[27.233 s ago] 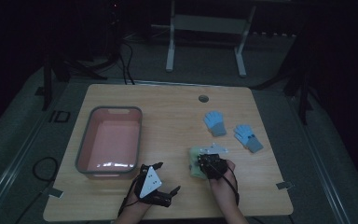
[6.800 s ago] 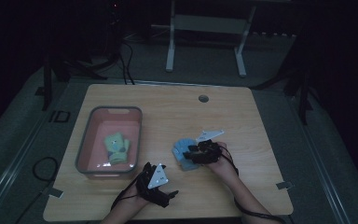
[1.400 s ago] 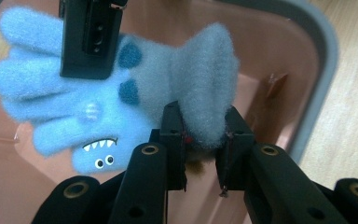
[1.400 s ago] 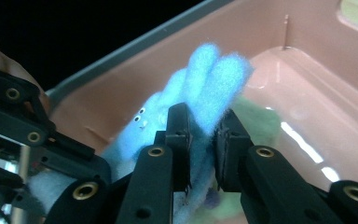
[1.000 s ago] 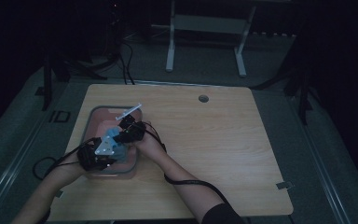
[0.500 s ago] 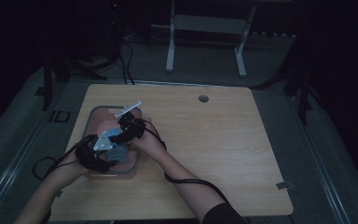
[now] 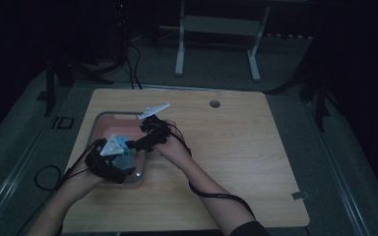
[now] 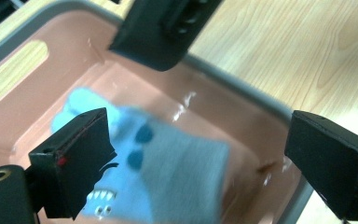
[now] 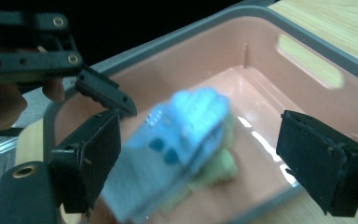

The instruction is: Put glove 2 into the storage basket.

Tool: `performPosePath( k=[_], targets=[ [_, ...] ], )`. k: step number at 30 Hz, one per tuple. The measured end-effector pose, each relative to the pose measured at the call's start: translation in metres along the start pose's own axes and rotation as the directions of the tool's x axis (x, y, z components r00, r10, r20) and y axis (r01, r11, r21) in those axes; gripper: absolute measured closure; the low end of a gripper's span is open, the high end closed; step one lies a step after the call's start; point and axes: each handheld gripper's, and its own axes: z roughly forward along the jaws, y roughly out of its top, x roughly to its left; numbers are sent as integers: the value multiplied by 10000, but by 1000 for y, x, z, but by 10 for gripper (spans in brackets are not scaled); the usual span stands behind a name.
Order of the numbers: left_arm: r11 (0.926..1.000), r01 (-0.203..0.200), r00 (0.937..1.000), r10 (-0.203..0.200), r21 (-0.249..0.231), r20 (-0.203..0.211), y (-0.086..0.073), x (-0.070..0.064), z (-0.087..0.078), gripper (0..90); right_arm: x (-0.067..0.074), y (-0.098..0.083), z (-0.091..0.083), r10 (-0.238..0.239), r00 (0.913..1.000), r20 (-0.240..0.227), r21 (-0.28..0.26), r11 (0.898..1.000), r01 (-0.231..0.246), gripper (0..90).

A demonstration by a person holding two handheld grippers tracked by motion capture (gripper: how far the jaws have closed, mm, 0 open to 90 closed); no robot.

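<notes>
A folded blue cloth (image 7: 122, 148) with dark dots lies in the pink tray (image 7: 118, 114), on top of a green cloth (image 9: 216, 173). It looks blurred in both gripper views. My left gripper (image 7: 126, 166) hangs over the tray's near end, and its jaws have just been opening. They stand wide apart, with the blue cloth (image 8: 168, 177) below and between them, untouched. My right gripper (image 7: 131, 145) reaches in from the tray's right side. Its jaws have also just been opening and are clear of the blue cloth (image 9: 186, 126).
The pink tray (image 8: 242, 95) has a grey rim and sits at the left of the wooden table (image 7: 236, 147). A small round hole (image 7: 214, 103) is near the table's far edge. Cables trail from both grippers over the table's near part.
Both grippers' jaws have opened and let go of the blue cloth, which now rests in the tray. Both hands have lifted a little above it.
</notes>
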Motion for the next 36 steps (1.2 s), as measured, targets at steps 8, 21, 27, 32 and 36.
performPosePath(
  k=[8,21,27,32,36],
  targets=[
    [9994,-208,9984,222,-281,515,18,-18,14,74,-9,-22,-26,10,9999,128,-13,10000,-10,138],
    [9967,-297,9896,400,-758,1379,52,-58,38,74,-29,-72,-72,338,9984,449,-19,9994,-338,138],
    [9944,-311,9839,482,-1011,1719,60,-73,49,75,-36,-92,-83,151,9984,550,72,9999,-155,137],
    [9942,-529,9788,703,-939,1921,62,-85,60,75,-39,-106,-88,205,9983,549,168,9996,-215,137],
    [9932,-642,9721,841,-968,2191,63,-95,66,74,-39,-121,-90,222,9984,527,304,9993,-239,137]
  ],
)
